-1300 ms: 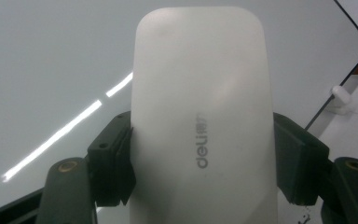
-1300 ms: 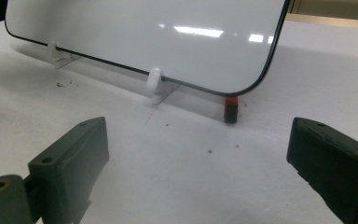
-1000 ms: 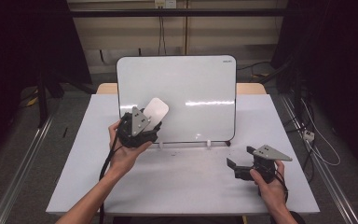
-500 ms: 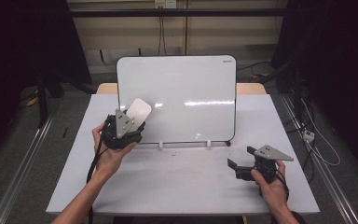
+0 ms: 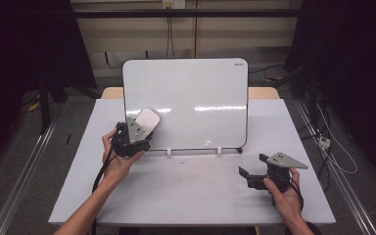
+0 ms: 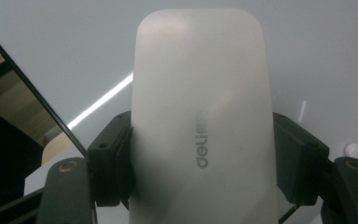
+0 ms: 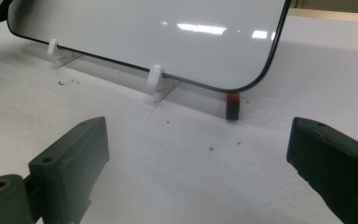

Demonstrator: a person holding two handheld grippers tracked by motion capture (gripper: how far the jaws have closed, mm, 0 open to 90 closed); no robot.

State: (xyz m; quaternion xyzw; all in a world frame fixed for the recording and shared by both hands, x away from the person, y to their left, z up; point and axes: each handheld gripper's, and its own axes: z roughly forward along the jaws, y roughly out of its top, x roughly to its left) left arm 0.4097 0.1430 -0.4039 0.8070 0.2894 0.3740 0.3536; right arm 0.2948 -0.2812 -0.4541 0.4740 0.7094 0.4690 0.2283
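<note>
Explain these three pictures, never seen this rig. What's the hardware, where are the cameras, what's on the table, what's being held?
No robot here: a person holds a hand-held two-jaw claw in each hand. The high view looks down from above the person's side of the table; forearms come in from the bottom. The other two pictures come from cameras riding on each claw, looking along its black jaws.

On the table stands a whiteboard, propped on small white feet. A small red and black piece sits by its lower corner.

The left claw is shut on a white eraser with "deli" printed on it, held at the board's lower left part. Whether it touches the board I cannot tell.

The right claw is open with nothing between its jaws, low over the table near the right front.
</note>
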